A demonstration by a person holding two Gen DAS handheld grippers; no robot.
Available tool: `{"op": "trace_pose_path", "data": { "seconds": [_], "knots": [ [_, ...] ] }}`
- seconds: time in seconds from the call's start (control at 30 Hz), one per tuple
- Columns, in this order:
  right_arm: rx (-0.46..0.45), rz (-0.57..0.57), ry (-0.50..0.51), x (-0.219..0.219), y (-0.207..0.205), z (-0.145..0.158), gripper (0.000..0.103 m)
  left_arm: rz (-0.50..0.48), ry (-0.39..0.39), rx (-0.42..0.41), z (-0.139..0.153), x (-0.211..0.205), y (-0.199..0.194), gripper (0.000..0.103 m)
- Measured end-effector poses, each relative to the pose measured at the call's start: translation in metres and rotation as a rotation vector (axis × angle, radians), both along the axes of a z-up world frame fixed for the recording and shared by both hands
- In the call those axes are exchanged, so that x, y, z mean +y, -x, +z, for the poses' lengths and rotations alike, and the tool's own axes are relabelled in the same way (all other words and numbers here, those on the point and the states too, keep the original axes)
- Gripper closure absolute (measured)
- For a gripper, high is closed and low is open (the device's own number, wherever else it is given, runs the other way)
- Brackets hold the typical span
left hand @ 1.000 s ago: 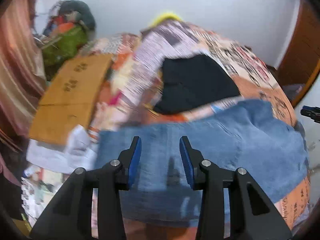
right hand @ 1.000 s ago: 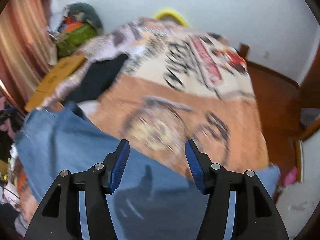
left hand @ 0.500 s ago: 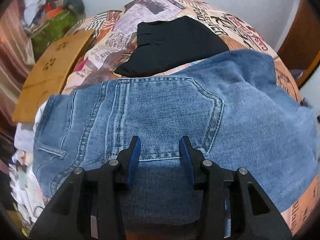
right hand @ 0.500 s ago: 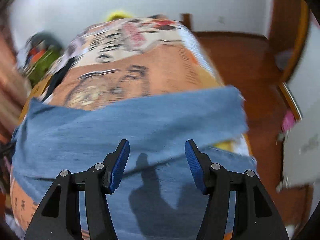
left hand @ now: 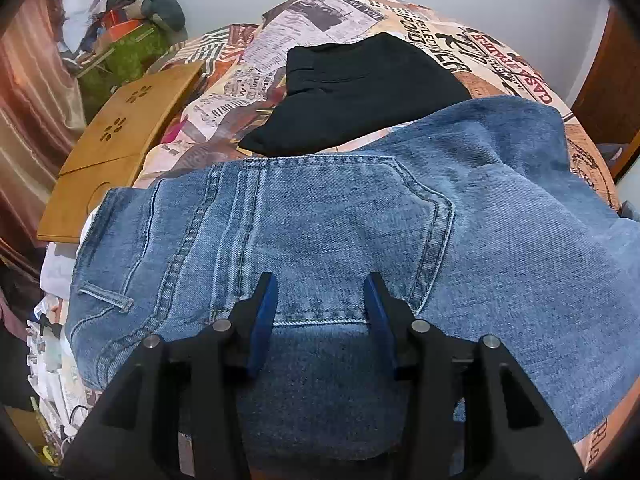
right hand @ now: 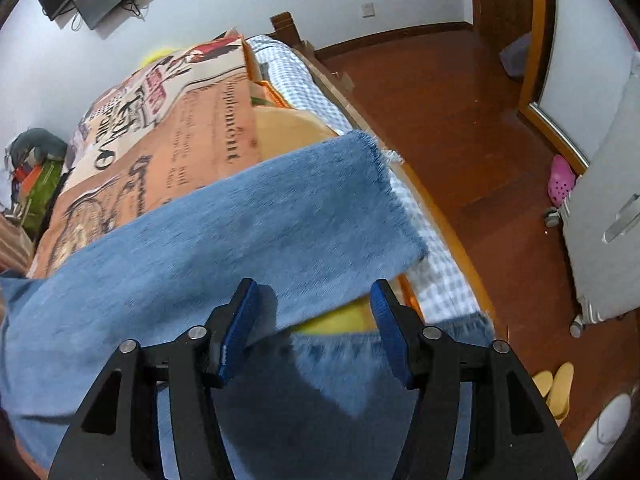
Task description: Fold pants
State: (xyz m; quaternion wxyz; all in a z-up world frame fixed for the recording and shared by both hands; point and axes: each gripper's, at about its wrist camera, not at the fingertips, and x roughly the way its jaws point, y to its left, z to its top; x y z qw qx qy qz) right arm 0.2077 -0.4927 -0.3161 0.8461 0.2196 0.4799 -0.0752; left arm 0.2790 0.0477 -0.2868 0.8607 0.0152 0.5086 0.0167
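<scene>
Jeans: blue denim pants spread across the bed, seat and back pocket facing up; the landmark for everything below.
Left gripper: over the waistband by the back pocket, jaws opening, pads clear of the denim, nothing gripped.
Right gripper: over the leg ends, jaws opening, released; one frayed hem lies folded across the other leg.
Bedspread: printed cover under the jeans.
Black garment: folded, just beyond the waistband.
Wooden board: at the bed edge left of the jeans.
Bed edge: beside the hems; open wooden floor beyond.
</scene>
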Motion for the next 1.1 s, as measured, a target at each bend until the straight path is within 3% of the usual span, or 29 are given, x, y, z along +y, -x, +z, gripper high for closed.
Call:
{"op": "trace_pose_path", "data": {
  "seconds": [0.2, 0.37, 0.47, 0.5, 0.53, 0.8, 0.97, 1.1],
  "knots": [
    [-0.001, -0.061, -0.161, -0.019, 0.009, -0.012, 0.037, 0.002, -0.001, -0.002, -0.001, 0.0, -0.001, 0.056],
    [-0.02, -0.061, -0.175, -0.019, 0.01, -0.011, 0.041, 0.004, -0.006, -0.004, -0.001, 0.0, -0.001, 0.056],
    [-0.037, -0.053, -0.125, -0.015, 0.0, -0.005, 0.061, 0.006, -0.002, -0.005, -0.001, 0.0, -0.001, 0.056],
    [-0.044, -0.056, -0.112, -0.014, -0.003, -0.003, 0.079, 0.006, -0.002, -0.004, -0.001, 0.0, -0.001, 0.056],
    [-0.046, -0.062, -0.104, -0.014, -0.005, -0.001, 0.09, 0.006, -0.002, -0.004, -0.001, 0.0, -0.001, 0.056],
    [-0.157, -0.079, -0.033, -0.02, 0.022, 0.05, 0.094, -0.004, 0.009, 0.02, 0.013, 0.002, -0.003, 0.057],
    [-0.215, -0.079, 0.042, -0.022, 0.055, 0.089, 0.094, -0.033, 0.077, -0.038, 0.045, -0.005, 0.014, 0.057],
    [-0.196, -0.086, 0.097, -0.014, 0.089, 0.09, 0.094, -0.1, 0.085, -0.067, 0.059, -0.024, 0.031, 0.057]
  ]
}}
